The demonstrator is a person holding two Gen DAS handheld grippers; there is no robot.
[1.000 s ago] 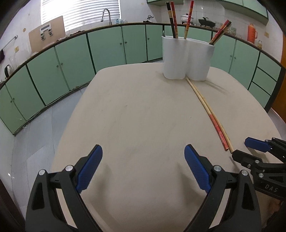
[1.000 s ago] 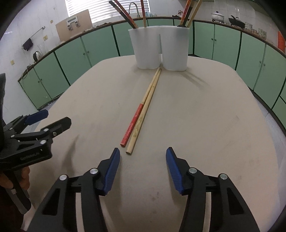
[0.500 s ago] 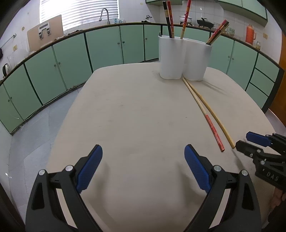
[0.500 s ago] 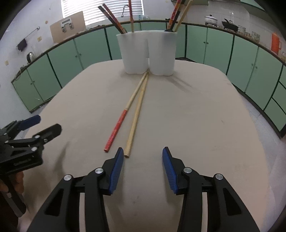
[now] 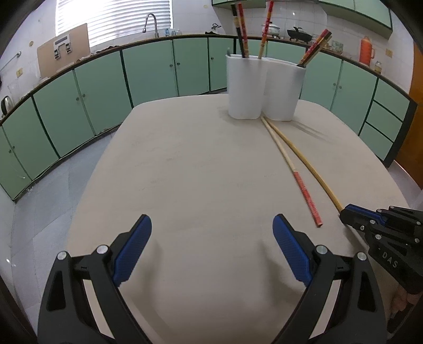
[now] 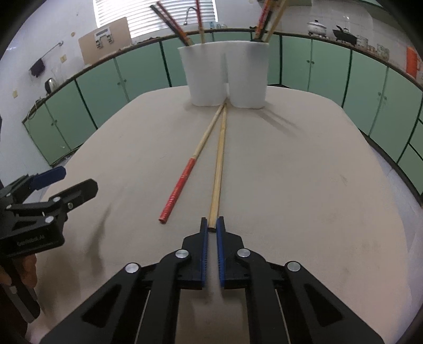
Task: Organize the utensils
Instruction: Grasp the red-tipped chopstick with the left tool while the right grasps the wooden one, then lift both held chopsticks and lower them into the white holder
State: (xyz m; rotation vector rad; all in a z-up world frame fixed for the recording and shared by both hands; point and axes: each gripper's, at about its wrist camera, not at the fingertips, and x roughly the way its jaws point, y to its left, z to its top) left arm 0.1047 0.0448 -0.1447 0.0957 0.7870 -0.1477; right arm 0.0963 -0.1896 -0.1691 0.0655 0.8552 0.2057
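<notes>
Two long chopsticks lie on the beige table (image 6: 304, 172), their far tips touching a white two-cup holder (image 6: 224, 74) that has several chopsticks standing in it. My right gripper (image 6: 211, 223) is shut on the near end of the plain wooden chopstick (image 6: 219, 164), which still rests on the table. The red-handled chopstick (image 6: 185, 177) lies free just left of it. My left gripper (image 5: 211, 222) hangs open over bare table with nothing between its fingers, left of both sticks. From the left wrist, the holder (image 5: 264, 87), the plain chopstick (image 5: 304, 158) and the right gripper (image 5: 346, 211) are visible.
Green kitchen cabinets (image 5: 148, 71) run around the room behind the table. A sink tap (image 5: 149, 21), pots and an orange flask (image 5: 366, 51) stand on the far counter. The table's left edge (image 5: 105, 158) drops to a grey tiled floor.
My right gripper has gone from open to shut, moving slightly forward onto the near end of the plain chopstick. The chopsticks now lie a little spread apart. The left gripper has stayed put.
</notes>
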